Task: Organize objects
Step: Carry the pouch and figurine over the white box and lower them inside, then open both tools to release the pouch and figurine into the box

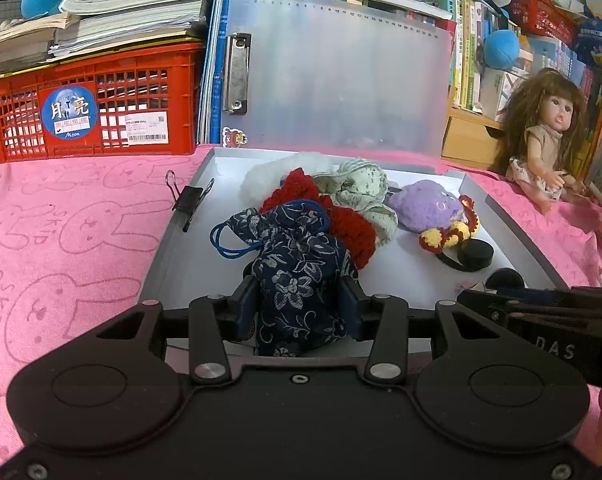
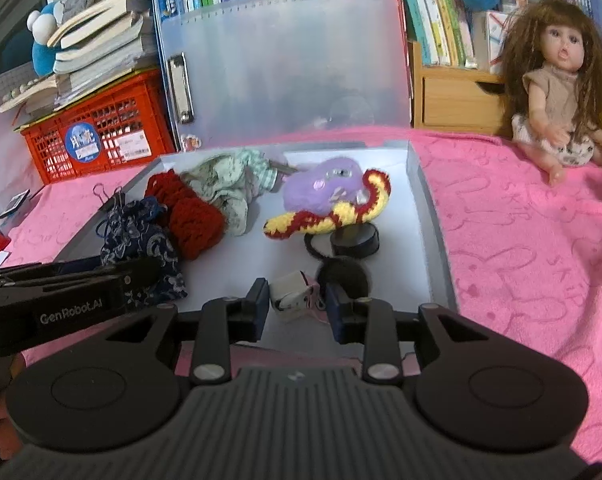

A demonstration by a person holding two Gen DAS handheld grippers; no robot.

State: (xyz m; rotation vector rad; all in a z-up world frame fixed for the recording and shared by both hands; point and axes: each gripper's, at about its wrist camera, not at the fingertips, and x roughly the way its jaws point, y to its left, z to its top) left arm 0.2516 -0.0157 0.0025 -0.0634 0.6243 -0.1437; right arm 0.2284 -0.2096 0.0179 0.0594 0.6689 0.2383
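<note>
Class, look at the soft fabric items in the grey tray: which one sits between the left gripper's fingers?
The navy floral drawstring pouch, with blue cord loops. The red crocheted piece and pale green cloth lie behind it, farther from the fingers.

The red crate (image 1: 97, 96) bears a round sticker (image 1: 69, 110) reading "Moon"; the left tongs' (image 1: 299, 308) body reads "GenRobot.AI".

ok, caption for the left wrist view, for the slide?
Left claw around a navy floral drawstring pouch in the white box, beside red knitwear and a purple plush.
</note>
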